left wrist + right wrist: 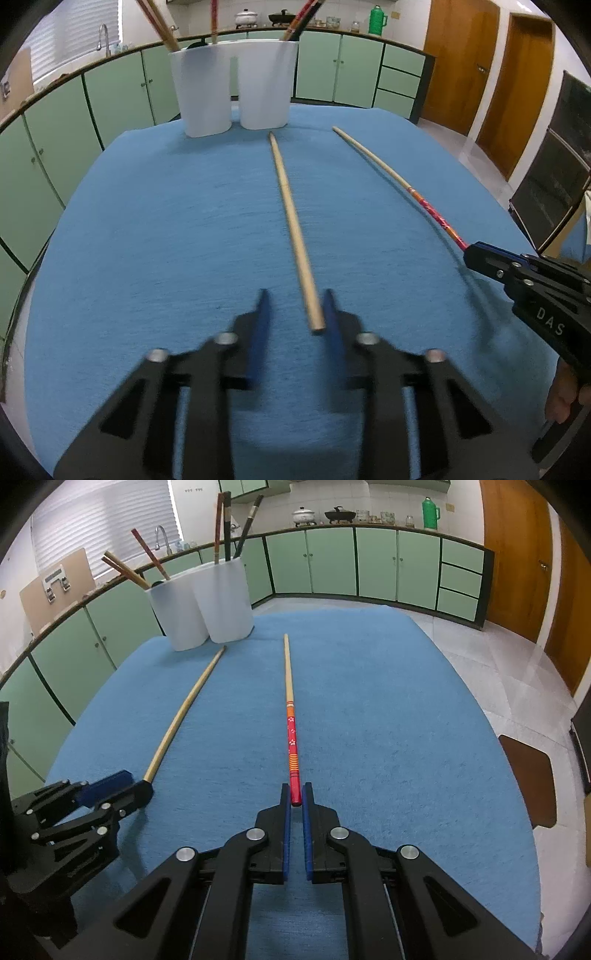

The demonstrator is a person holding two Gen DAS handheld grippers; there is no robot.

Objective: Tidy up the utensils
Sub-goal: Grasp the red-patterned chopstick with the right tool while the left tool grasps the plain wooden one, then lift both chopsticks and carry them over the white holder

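Two chopsticks lie on the blue worktop (406, 738), each with its long axis running from near to far, thin tips toward the white holder (201, 609) at the far left, which already has several chopsticks standing in it. The right gripper (295, 797) is clenched on the near, red end of the painted chopstick (291, 731), so that stick points straight away from its fingers (285, 812). The left gripper (293, 314) sits at the near butt of the plain wooden chopstick (291, 221); in its own blurred view the fingers (260, 325) bracket that end with a gap on the left side, and the right wrist view shows the butt at its black tip, so I cannot tell if it is pinched yet. The plain stick lies left of the painted one, and its tip is nearer the holder, so the left hand probably has the shorter carry.
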